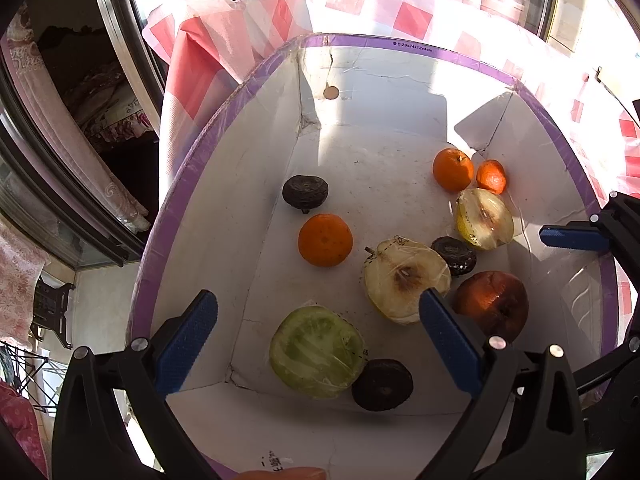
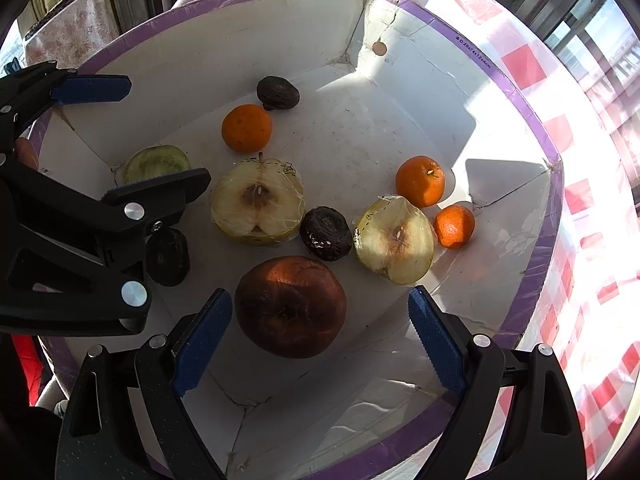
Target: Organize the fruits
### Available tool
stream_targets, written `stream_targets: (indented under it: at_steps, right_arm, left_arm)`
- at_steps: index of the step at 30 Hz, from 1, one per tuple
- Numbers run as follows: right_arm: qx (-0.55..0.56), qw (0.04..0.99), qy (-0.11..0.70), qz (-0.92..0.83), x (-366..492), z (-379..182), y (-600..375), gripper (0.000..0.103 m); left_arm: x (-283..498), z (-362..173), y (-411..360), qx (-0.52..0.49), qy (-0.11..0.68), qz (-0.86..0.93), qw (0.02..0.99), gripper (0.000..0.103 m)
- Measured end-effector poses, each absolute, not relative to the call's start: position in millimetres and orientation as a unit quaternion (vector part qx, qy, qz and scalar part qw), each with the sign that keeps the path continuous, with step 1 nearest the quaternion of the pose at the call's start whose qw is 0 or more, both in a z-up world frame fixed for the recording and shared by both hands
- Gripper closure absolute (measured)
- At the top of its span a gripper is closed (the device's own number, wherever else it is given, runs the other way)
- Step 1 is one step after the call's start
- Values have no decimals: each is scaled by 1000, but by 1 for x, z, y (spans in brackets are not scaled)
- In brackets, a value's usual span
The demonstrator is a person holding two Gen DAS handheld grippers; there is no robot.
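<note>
A white box with a purple rim [image 1: 400, 42] [image 2: 532, 108] holds the fruit. In the left wrist view: three oranges [image 1: 325, 240], two wrapped apple halves [image 1: 404, 280], a green wrapped half [image 1: 316, 350], several dark wrinkled fruits [image 1: 305, 192] and a brown-red apple [image 1: 494, 304]. My left gripper [image 1: 318, 342] is open above the green half. My right gripper [image 2: 320, 338] is open around the brown-red apple [image 2: 290, 306], apart from it. The left gripper's fingers [image 2: 94, 88] show at the left of the right wrist view.
The box sits on a red-and-white checked cloth [image 1: 412, 16] [image 2: 524, 66]. Window frames [image 1: 120, 40] stand behind and to the left. The box walls [image 1: 224, 208] rise around the fruit on all sides.
</note>
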State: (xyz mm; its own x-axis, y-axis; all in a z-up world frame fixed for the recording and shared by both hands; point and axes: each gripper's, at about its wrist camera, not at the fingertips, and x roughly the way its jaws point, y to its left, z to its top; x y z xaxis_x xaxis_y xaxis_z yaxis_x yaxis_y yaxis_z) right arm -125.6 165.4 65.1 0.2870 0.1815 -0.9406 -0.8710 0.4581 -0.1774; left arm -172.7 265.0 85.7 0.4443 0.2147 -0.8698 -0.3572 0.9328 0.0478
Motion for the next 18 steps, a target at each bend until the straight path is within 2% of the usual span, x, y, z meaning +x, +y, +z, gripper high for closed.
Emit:
stream_targets:
  at_steps: [18]
  right_arm:
    - [-369, 713, 469, 368, -125, 65, 164, 17]
  left_arm:
    - [-173, 85, 265, -72, 499, 168, 847, 2]
